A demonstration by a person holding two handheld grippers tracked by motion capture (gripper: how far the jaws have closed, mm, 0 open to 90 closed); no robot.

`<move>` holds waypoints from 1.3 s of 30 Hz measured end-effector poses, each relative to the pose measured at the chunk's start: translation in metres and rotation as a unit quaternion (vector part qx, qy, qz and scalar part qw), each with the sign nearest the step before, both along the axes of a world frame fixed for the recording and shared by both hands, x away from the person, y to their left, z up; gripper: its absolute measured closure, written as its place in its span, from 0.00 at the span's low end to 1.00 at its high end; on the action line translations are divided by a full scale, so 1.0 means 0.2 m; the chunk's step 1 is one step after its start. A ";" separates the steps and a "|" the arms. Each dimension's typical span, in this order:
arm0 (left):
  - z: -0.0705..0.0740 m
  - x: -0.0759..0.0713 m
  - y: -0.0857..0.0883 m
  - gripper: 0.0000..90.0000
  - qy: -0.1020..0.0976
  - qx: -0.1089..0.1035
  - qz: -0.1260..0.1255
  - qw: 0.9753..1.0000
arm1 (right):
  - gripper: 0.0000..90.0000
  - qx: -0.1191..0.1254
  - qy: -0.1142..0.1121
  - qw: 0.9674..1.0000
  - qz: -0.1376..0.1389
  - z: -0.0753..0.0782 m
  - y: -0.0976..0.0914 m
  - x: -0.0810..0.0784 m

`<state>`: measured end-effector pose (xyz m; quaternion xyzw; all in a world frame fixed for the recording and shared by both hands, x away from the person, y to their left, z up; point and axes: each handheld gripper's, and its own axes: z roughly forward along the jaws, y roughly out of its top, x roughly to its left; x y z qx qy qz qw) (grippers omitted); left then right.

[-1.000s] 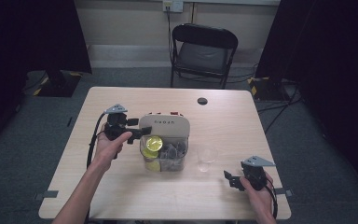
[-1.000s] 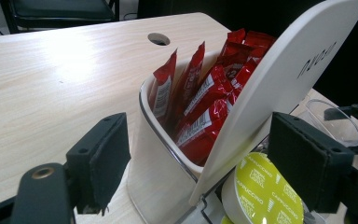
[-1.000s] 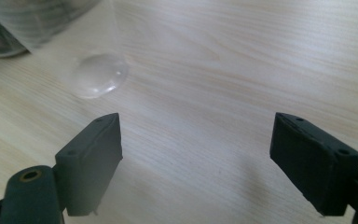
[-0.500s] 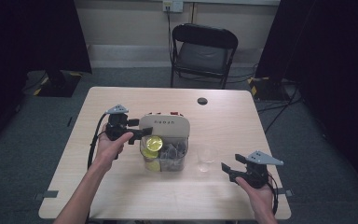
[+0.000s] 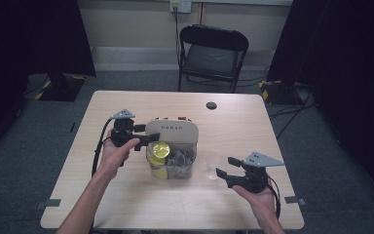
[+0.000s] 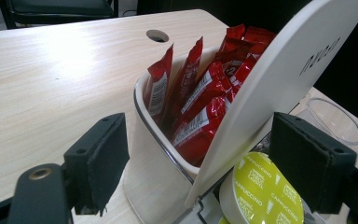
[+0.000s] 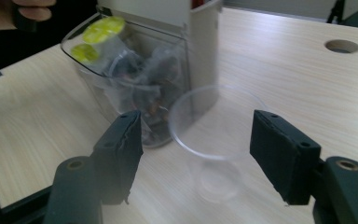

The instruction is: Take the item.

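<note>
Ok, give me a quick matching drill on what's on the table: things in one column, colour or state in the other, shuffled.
Things:
1. sachets
2. cup
3. capsule
4. lid

Descriptions:
a. yellow-green, printed CAPPUCCINO
b. clear, standing empty
c. white, tilted open
d. red, upright in the box

Pairs: 1-d, 2-b, 3-a, 4-c

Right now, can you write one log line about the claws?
left claw: holding white hinged organizer lid | right claw: open, closing toward clear plastic cup, not touching | yellow capsule: in organizer
</note>
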<state>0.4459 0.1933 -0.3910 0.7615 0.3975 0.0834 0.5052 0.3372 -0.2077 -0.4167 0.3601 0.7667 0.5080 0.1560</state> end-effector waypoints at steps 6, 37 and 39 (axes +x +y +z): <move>0.00 0.00 0.00 0.22 -0.001 0.002 -0.001 1.000 | 0.41 0.009 0.006 0.999 0.030 0.03 0.11 0.04; -0.01 0.00 0.01 0.22 0.003 0.006 -0.001 1.000 | 0.67 0.017 0.047 0.993 0.111 0.03 0.48 0.26; -0.01 0.00 0.01 0.21 0.004 0.007 -0.002 1.000 | 0.68 0.018 0.050 0.992 0.113 0.02 0.48 0.27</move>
